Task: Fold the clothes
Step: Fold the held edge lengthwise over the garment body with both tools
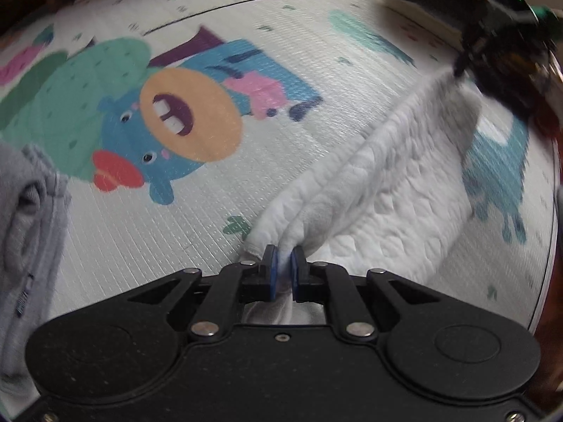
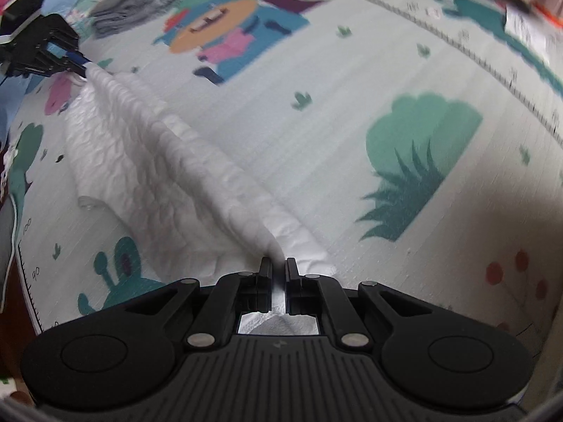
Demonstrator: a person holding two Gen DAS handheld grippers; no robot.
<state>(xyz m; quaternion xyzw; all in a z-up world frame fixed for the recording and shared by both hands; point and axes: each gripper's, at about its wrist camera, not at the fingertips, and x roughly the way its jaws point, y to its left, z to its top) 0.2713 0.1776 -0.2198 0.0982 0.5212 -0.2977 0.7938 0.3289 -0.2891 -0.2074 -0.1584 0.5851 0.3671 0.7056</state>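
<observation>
1. You've got the white quilted garment [image 1: 380,190] strung between your two tools, a raised ridge of cloth running from one to the other while the rest drapes down onto the play mat [image 1: 309,70].
2. Your left gripper [image 1: 284,266] is clamped tight on one end, cloth bunched between the blue pads [image 1: 273,270].
3. Your right gripper [image 2: 279,277] is pinching the other end, a thin strip of white showing between its closed fingers.
4. From the right wrist view, the left gripper sits out near the mat's far left, well apart from the right one.
5. A folded grey pile [image 2: 137,0] lies on the mat beyond it; the left view catches it at the mat's left side [image 1: 31,218].
6. The mat under you is pale and ribbed, printed with a blue cartoon animal [image 1: 169,130], green bushes [image 2: 418,161] and a ruler strip along its edge [image 2: 28,263].
7. Past the mat's far edge everything is dark and blurred.
</observation>
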